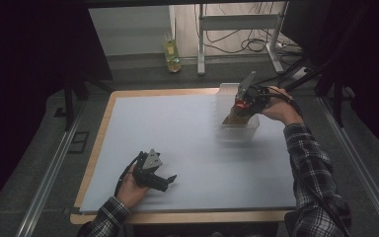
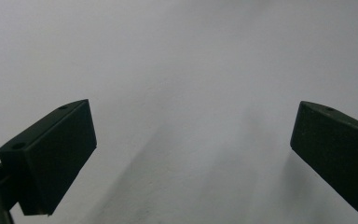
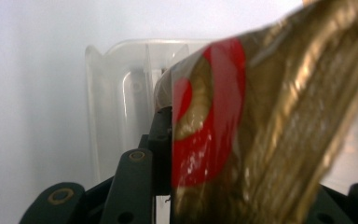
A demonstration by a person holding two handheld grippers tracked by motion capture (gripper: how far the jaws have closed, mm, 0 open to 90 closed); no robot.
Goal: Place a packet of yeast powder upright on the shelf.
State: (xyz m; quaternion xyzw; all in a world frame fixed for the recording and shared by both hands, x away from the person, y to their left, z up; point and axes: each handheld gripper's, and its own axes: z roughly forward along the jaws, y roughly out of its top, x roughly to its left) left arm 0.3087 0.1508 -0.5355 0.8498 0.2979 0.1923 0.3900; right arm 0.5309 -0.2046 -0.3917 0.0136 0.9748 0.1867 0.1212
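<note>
Right tongs [image 1: 238,111] clamped on gold-red packet [image 3: 261,121], over clear bin [image 1: 237,129]; left tongs [image 2: 191,154] wide open, empty.

No word, number or brand can be read in any of the views. The gold and red packet [image 3: 261,126] in the right gripper view bears a red band with a pale curved shape on it, but the print is blurred and no letters come out. In the high view the yellow-green bottle [image 1: 171,55] on the floor beyond the far edge of the table carries a label too small and dim to read
</note>
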